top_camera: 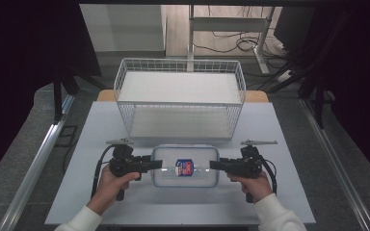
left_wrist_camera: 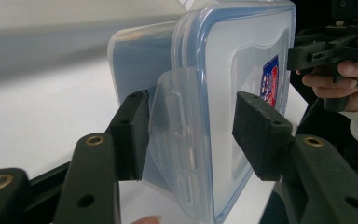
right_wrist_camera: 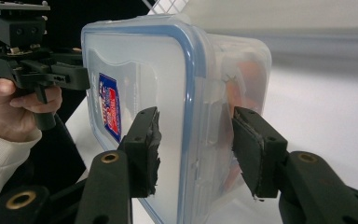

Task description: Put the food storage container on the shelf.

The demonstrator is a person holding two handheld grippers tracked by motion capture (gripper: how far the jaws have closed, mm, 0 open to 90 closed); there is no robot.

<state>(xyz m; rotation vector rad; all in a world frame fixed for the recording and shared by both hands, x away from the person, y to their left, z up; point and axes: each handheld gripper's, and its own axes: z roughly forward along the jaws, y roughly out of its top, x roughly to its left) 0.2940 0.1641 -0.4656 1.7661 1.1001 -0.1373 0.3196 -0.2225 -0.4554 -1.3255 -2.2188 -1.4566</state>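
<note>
Container with a blue-rimmed lid lies on the near tabletop, before a wire basket. Left gripper and right gripper straddle its end latches, jaws parted, not clamping.

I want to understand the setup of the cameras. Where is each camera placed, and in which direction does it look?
High view: above the table's near side, looking forward and down on the container; both forearms enter at the bottom.
Left gripper view: on the left gripper, looking along its fingers at the container's side latch.
Right gripper view: on the right gripper, facing the opposite end.
Both gripper views share the lid sticker and show the other hand.
</note>
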